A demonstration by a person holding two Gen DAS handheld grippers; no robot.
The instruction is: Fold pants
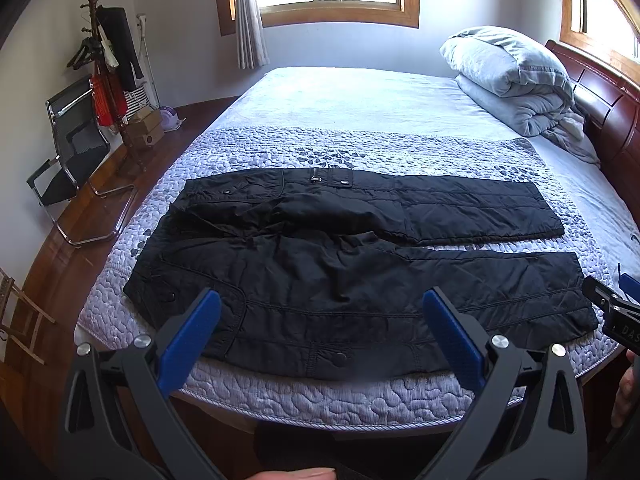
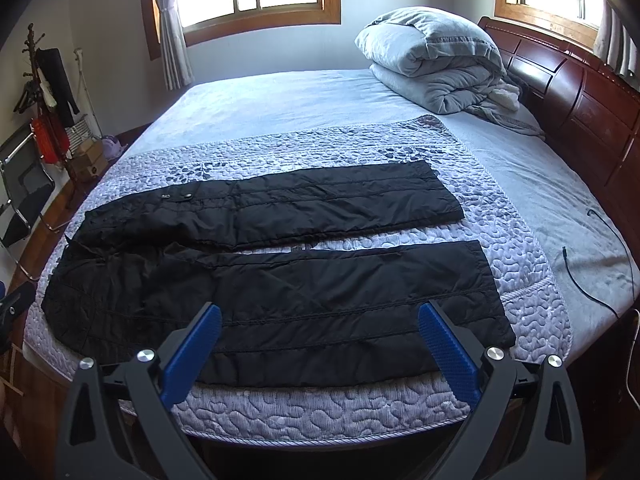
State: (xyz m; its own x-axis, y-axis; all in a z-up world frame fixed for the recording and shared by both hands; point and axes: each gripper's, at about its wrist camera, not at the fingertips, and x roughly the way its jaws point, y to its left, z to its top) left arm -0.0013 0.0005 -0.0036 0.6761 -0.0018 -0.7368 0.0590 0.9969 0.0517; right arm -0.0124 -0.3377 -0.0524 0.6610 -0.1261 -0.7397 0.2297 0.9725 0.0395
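Observation:
Black quilted pants (image 1: 352, 264) lie spread flat on a lilac quilted bedspread (image 1: 320, 400), waist to the left, both legs pointing right with a gap between them. They also show in the right wrist view (image 2: 280, 280). My left gripper (image 1: 320, 304) is open and empty, above the near edge by the waist and near leg. My right gripper (image 2: 320, 320) is open and empty, above the near leg. The right gripper's tip shows at the right edge of the left wrist view (image 1: 616, 312).
A folded grey duvet (image 2: 432, 64) lies at the head of the bed by the wooden headboard (image 2: 580, 104). A black cable (image 2: 592, 280) lies on the sheet at right. A chair (image 1: 68, 160) and coat stand (image 1: 104, 64) are on the left.

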